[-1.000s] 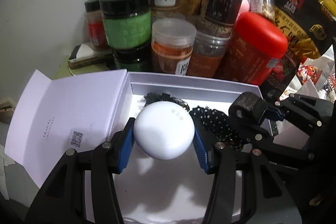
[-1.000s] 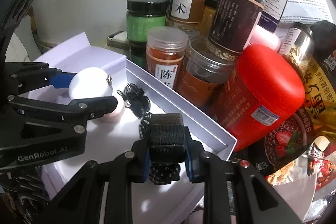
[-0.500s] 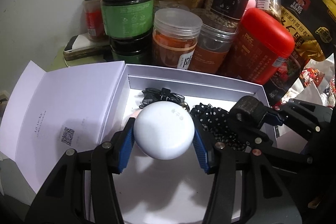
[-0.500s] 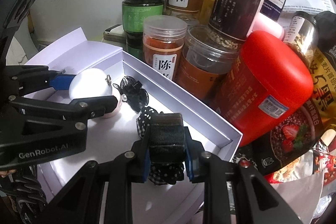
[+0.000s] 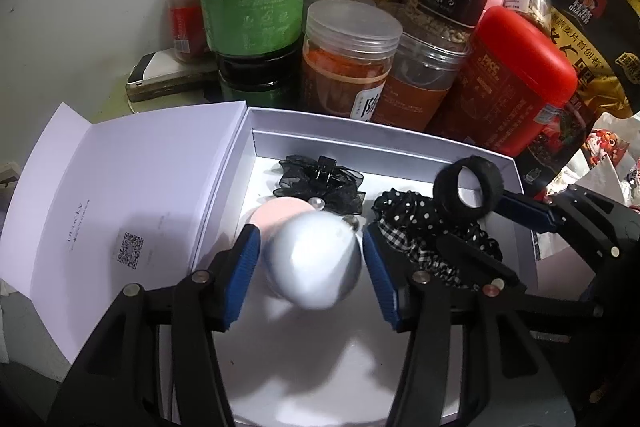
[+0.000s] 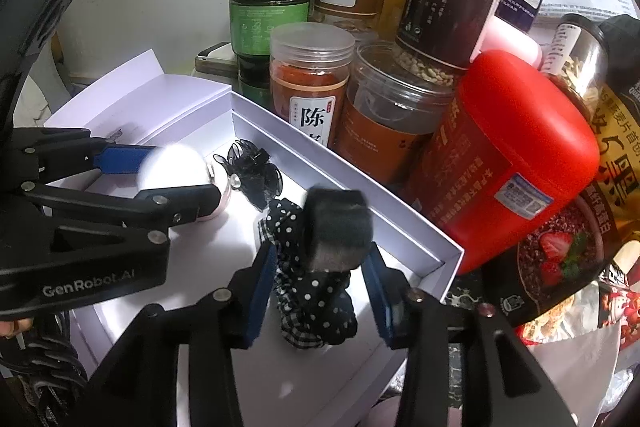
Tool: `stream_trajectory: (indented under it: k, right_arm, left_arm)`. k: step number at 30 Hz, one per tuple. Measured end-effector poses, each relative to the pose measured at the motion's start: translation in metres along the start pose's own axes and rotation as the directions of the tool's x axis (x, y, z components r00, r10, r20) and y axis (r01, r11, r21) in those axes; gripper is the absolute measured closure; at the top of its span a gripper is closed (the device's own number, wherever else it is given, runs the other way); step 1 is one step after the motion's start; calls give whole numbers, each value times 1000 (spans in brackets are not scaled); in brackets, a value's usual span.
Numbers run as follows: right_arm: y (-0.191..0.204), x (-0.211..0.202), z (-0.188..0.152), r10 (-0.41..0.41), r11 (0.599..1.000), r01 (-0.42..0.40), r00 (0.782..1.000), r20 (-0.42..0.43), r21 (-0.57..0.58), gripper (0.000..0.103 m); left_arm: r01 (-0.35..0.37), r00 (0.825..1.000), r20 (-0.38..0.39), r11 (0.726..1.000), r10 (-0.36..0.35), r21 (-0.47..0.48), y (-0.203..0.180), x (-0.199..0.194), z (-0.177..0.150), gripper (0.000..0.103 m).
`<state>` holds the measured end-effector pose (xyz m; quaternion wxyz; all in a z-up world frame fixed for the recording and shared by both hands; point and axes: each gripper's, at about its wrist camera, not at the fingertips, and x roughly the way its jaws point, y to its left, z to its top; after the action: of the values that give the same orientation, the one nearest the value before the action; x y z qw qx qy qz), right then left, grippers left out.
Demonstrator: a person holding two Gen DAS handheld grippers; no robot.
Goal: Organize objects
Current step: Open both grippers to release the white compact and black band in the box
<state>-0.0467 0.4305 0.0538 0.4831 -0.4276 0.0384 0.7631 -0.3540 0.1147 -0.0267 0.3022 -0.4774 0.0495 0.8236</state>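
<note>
Many jars (image 6: 310, 83) crowd behind the white box (image 5: 360, 141) — red canister (image 6: 508, 163) alongside.

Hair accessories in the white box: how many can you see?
3: a black lace clip at the back, a polka-dot scrunchie right of it, a black band above that. Others may hide underneath.
</note>
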Motion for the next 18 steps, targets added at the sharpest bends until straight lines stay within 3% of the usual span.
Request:
stream_trajectory:
  k: [18]
  right_arm:
    - [1,-29,-7,-26,1000,26,999,39,-2,56]
  left_arm:
    - [-27,998,61,1000,27,6,-8,-21,0,47]
